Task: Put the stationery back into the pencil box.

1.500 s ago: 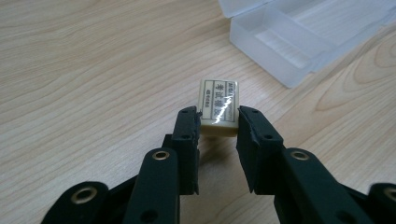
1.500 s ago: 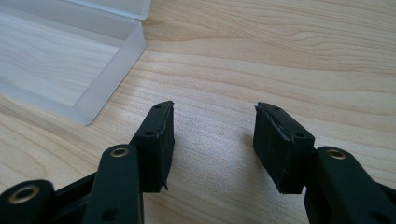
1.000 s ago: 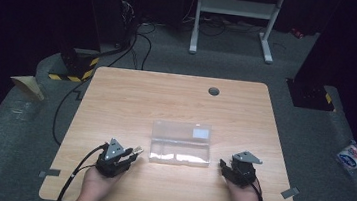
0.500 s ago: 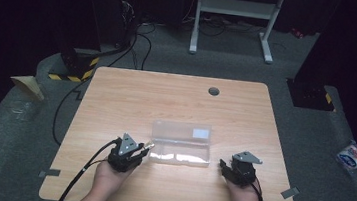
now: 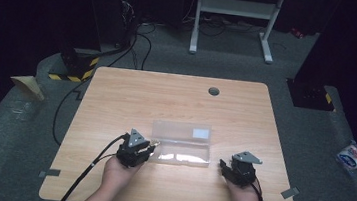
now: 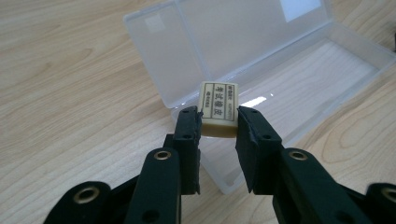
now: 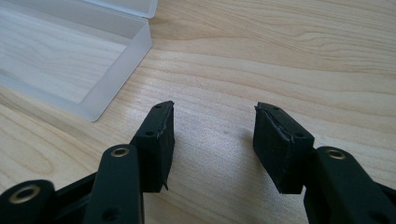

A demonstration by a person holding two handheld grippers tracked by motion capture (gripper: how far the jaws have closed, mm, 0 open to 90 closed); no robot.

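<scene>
A clear plastic case [image 5: 181, 150] lies open on the wooden table [image 5: 176, 100], its lid folded back flat. In the left gripper view the case [image 6: 299, 65] sits just ahead of the jaws. My left gripper [image 6: 218, 122] is shut on a small cream eraser [image 6: 218, 105] with a printed label, held over the case's left end. In the high view that gripper [image 5: 150, 146] rests at the case's left edge. My right gripper [image 5: 223, 166] stands open to the right of the case, low over bare wood. Its jaws [image 7: 212, 122] hold nothing, and the case's corner [image 7: 116, 51] lies to their upper left.
A dark round grommet [image 5: 213, 91] sits near the table's far edge. Cables trail from both grippers off the near edge. Beyond the table stand a white frame [image 5: 235, 16] and dark equipment on grey floor.
My left gripper has moved right and slightly forward with the eraser, reaching the case's left end. The right gripper has stayed in place.
</scene>
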